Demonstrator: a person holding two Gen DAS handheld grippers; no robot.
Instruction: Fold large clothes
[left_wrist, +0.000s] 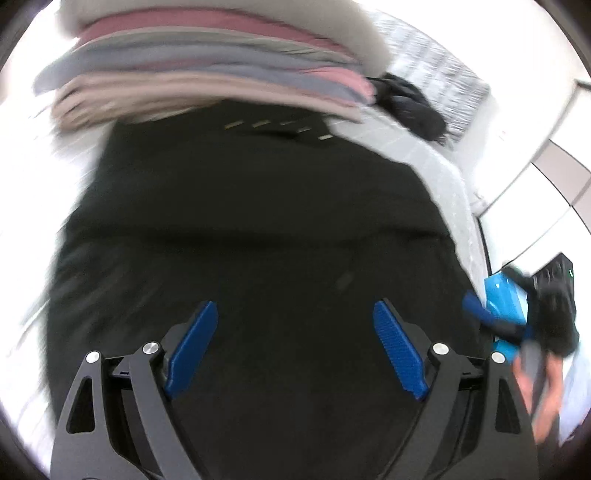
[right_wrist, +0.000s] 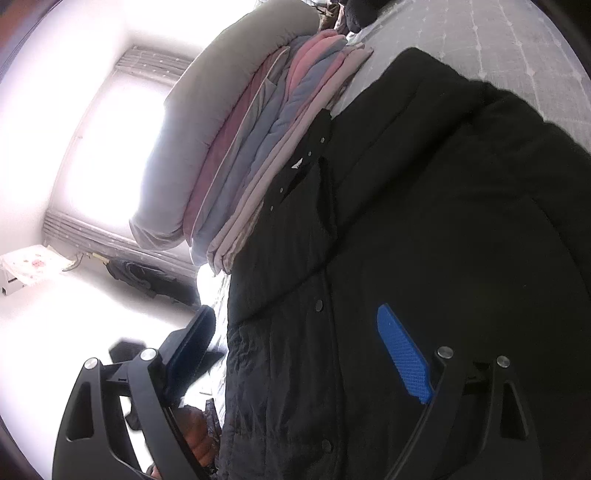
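A large black padded coat (left_wrist: 258, 221) lies spread on the bed, its snap-button front showing in the right wrist view (right_wrist: 443, 221). My left gripper (left_wrist: 295, 308) hovers over the coat's lower part. Its jaws stand wide apart, the blue pads (left_wrist: 192, 347) press on nothing, and the picture is motion-blurred. My right gripper (right_wrist: 295, 310) is open over the coat's edge at the bedside, one finger above the coat and the other past the edge. In the left wrist view the right gripper (left_wrist: 491, 314) shows blurred at the right, held by a hand (left_wrist: 546, 384).
A stack of folded pink, blue and beige bedding (right_wrist: 236, 155) sits against the coat's collar end (left_wrist: 207, 74). The grey quilted bed sheet (right_wrist: 517, 37) extends beyond. A dark item (left_wrist: 410, 103) lies further back. On the floor lie an orange garment (right_wrist: 197, 432) and dark clothes (right_wrist: 147, 277).
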